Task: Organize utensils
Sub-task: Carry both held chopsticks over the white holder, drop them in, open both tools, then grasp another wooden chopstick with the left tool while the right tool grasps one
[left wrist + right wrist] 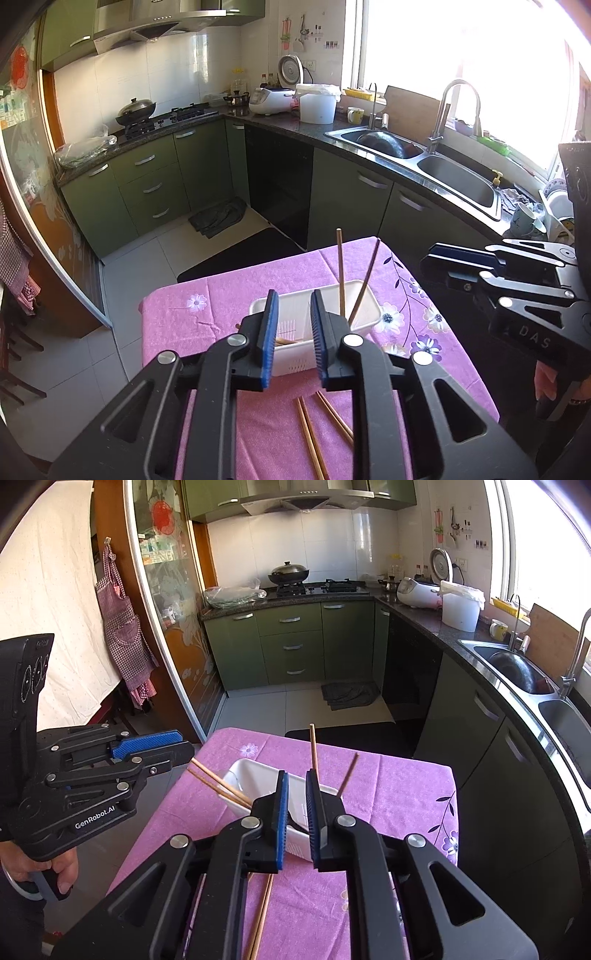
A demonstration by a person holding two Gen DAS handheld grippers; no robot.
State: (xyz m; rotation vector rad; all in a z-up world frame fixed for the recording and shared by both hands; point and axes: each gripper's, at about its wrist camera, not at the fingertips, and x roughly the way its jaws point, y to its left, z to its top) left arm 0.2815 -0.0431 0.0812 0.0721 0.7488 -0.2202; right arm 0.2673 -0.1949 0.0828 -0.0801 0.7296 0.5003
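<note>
Above the white basket (pixel 317 314), w/ its near end toward both cameras, the two grippers hover and neither carries anything. Left gripper (pixel 293 332) has its jaws spread, a clear gap between the blue pads, nothing pinched. Right gripper (pixel 295 818) likewise: jaws apart, gap narrower, basket wall visible through it, so empty too.

Basket sits about mid-worktop on the purple floral cloth (pixel 184 325). Inside it, two chopsticks (pixel 341 269) stand steeply against the far-right end. They lean there prob. because the walls are low and the sticks long, so they tip onto the rim rather than lie flat. Another pair (pixel 218 784) rests w/ tips inside the basket's left side and handles poking out over the rim toward the left gripper, seen in the right wrist view.

Nearer than the basket, on the cloth, loose chopsticks (pixel 314 435) lie roughly lengthwise: at least four in the left wrist view, partly hidden under the gripper frame. These look like the remaining work.

Judgement: sorting is partway along; some sticks are in, some out. Spread jaws make sense for a fresh pick, since either gripper could drop onto the loose sticks just this side of the basket. Thin, round sticks lying flat on soft cloth may roll or slip when pinched.
</note>
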